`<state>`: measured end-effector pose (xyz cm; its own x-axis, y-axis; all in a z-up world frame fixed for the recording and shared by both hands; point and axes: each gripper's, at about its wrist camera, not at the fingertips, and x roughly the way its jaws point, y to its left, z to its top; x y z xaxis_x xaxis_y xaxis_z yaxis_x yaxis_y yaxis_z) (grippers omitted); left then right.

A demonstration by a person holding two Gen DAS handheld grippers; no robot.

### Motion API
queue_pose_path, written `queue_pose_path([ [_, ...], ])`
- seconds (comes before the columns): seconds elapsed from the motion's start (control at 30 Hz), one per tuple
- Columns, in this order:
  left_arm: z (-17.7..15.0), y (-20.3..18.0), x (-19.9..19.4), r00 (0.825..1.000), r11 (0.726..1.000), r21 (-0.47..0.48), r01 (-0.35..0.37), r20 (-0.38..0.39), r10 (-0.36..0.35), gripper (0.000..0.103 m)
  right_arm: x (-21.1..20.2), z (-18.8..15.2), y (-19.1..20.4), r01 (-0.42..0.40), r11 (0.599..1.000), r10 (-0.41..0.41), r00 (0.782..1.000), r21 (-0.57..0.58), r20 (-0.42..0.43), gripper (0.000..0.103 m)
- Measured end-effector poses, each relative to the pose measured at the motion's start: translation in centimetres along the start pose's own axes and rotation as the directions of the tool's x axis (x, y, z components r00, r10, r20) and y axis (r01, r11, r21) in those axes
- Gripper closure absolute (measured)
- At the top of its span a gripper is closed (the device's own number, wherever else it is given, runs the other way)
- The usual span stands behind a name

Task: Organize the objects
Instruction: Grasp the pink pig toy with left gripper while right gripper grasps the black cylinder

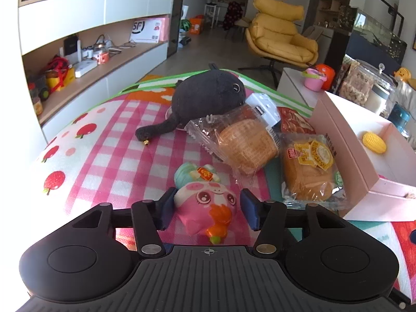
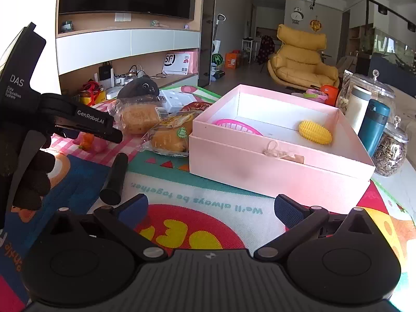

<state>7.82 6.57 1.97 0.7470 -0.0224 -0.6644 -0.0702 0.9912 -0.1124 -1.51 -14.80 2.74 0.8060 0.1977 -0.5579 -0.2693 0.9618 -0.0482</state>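
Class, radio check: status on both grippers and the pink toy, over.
Left gripper straddling pink pig toy, grip unconfirmed. Right gripper open, empty, facing pink box. Wrapped bread between toy and box.

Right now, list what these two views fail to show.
- Left wrist view: whether the left gripper pads press the pink pig toy; fisheye angle hides contact.
- Right wrist view: pink basket mostly hidden by the pink box wall.
- Left wrist view: white charger partly covered by bread packet.
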Motion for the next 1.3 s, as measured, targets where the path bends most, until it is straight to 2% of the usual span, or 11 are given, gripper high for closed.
queue_pose_path([
  [0.3, -1.5, 0.0, -1.8, 0.999, 0.995, 0.085, 0.049, 0.000, -0.049, 0.053, -0.1, -0.1, 1.7, -0.060, 0.995, 0.058, 0.998, -0.083, -0.018, 0.001],
  [0.43, -3.3, -0.5, -3.5, 0.999, 0.982, 0.183, 0.043, 0.022, -0.048, 0.053, 0.2, -0.3, 4.3, -0.183, 0.975, 0.171, 0.980, -0.125, -0.100, 0.026],
  [0.47, -3.5, -0.4, -3.8, 0.998, 0.981, 0.187, 0.051, 0.019, -0.055, 0.053, 0.3, -0.3, 5.0, -0.183, 0.973, 0.170, 0.980, -0.143, -0.101, 0.034],
  [0.6, -4.0, 0.4, -4.7, 0.996, 0.981, 0.173, 0.083, 0.004, -0.085, 0.053, 1.0, 0.7, 6.8, -0.184, 0.968, 0.171, 0.981, -0.167, -0.091, 0.047],
  [0.77, -4.5, 1.3, -5.1, 0.994, 0.981, 0.163, 0.104, 0.004, -0.106, 0.053, 1.7, 1.5, 7.6, -0.201, 0.962, 0.179, 0.975, -0.186, -0.128, 0.080],
  [0.87, -4.6, 1.7, -5.2, 0.993, 0.982, 0.146, 0.117, 0.004, -0.119, 0.053, 1.4, 1.4, 7.7, -0.146, 0.960, 0.120, 0.985, -0.237, -0.120, 0.081],
  [0.97, -5.0, 2.1, -5.4, 0.991, 0.983, 0.130, 0.130, 0.009, -0.132, 0.054, 1.7, 1.6, 6.8, 0.012, 0.957, -0.034, 0.997, -0.289, -0.070, 0.081],
  [1.07, -5.2, 2.3, -5.6, 0.989, 0.983, 0.113, 0.143, 0.012, -0.145, 0.054, 1.9, 1.9, 5.7, 0.153, 0.943, -0.170, 0.985, -0.295, -0.035, 0.080],
  [1.13, -5.3, 2.5, -5.7, 0.988, 0.983, 0.103, 0.152, 0.013, -0.154, 0.054, 1.4, 2.3, 4.6, 0.114, 0.965, -0.131, 0.990, -0.234, -0.059, 0.073],
  [1.23, -5.4, 2.7, -5.8, 0.986, 0.982, 0.088, 0.165, 0.012, -0.167, 0.054, 0.7, 2.5, 4.3, 0.009, 0.991, -0.019, 0.997, -0.132, -0.074, 0.042],
  [1.3, -5.3, 3.0, -5.9, 0.985, 0.981, 0.086, 0.172, 0.008, -0.173, 0.054, 1.2, 2.8, 4.8, -0.013, 0.996, 0.006, 0.997, -0.084, -0.077, 0.038],
])
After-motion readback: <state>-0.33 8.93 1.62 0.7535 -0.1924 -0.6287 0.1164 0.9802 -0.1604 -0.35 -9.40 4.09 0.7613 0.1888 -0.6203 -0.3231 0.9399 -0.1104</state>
